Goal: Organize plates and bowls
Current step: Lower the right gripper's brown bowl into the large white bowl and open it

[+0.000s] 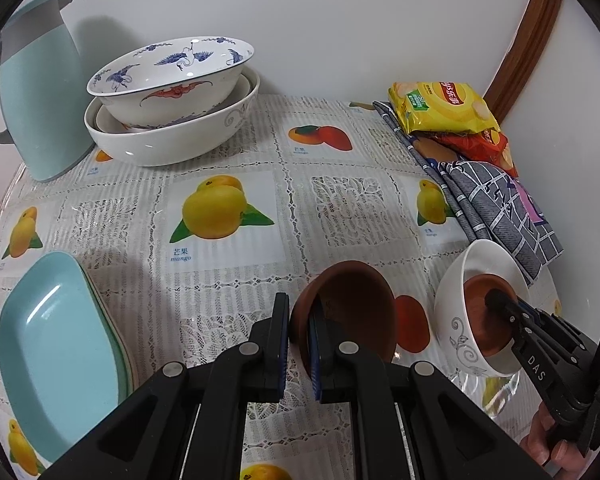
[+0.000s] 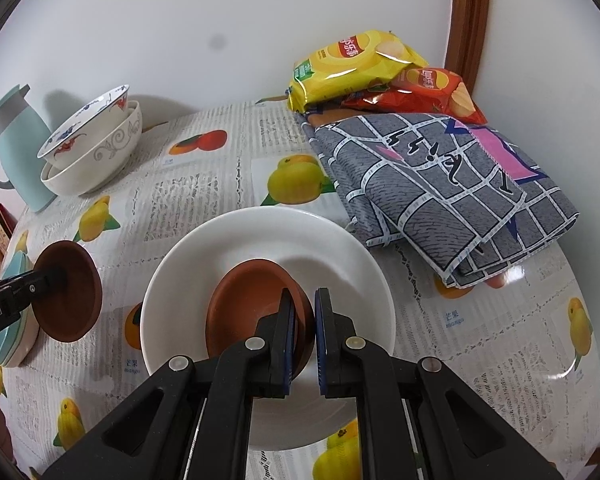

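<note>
Behind the left gripper (image 1: 299, 344), its brown bowl's (image 1: 352, 304) rim is hidden.

Brown bowl (image 1: 352, 308), mango-print tablecloth (image 1: 220, 216)

Both brown bowls, one (image 1: 352, 308) low in the left wrist view's centre and one (image 2: 244, 312) inside the white bowl (image 2: 340, 256), look like matt, unglazed clay. The white bowl is glossy glazed ceramic, as are the stacked patterned bowls (image 1: 172, 92) at upper left. The tablecloth (image 1: 340, 208) has a shiny plastic film over lace print. The chip bags (image 2: 356, 64) are glossy foil, the folded grey cloth (image 2: 452, 184) woven and matt, and the teal plates (image 1: 56, 344) smooth with a soft sheen
</note>
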The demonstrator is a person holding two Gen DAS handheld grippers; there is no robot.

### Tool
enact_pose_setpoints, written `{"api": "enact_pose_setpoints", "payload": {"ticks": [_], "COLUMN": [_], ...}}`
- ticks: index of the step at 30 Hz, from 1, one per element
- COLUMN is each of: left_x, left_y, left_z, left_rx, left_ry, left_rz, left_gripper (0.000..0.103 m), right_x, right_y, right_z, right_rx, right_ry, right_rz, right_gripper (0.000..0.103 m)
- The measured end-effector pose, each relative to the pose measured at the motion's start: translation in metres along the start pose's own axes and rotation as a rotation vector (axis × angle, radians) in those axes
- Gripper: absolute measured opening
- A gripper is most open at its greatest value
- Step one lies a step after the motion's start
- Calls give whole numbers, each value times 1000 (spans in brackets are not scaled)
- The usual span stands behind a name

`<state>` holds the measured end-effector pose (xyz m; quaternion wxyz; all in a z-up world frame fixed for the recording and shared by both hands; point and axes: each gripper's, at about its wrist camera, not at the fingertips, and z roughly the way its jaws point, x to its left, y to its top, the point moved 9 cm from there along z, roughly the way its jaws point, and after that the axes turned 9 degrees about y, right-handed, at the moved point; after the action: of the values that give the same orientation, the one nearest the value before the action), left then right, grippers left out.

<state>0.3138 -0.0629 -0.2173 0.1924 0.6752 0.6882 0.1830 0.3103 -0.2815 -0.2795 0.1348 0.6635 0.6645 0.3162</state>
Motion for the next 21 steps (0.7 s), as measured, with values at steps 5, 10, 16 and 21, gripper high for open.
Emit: {"api": "enact_pose_setpoints", "payload": {"ticks": [5,10,16,21], "left_x": [0,1,3,4], "left_y": [-1,-1,-2,-2], "left_z": [2,3,5,6], "left_rx": [4,5,11,13], "left_ry": [-4,-6,-8,-7], "left_rz": [-1,-8,-9,-12], "left_gripper": [9,9,9,9], "right_x": [-1,-4,-2,0], "right_y": [0,-2,-3,-3], "right_z": [1,5,8,11], "right_rx": [7,27,43,57], "right_ry": [-13,-45,-81,-96], "right_rz": [-4,-19,-47,-69], "right_gripper": [9,9,9,11]}}
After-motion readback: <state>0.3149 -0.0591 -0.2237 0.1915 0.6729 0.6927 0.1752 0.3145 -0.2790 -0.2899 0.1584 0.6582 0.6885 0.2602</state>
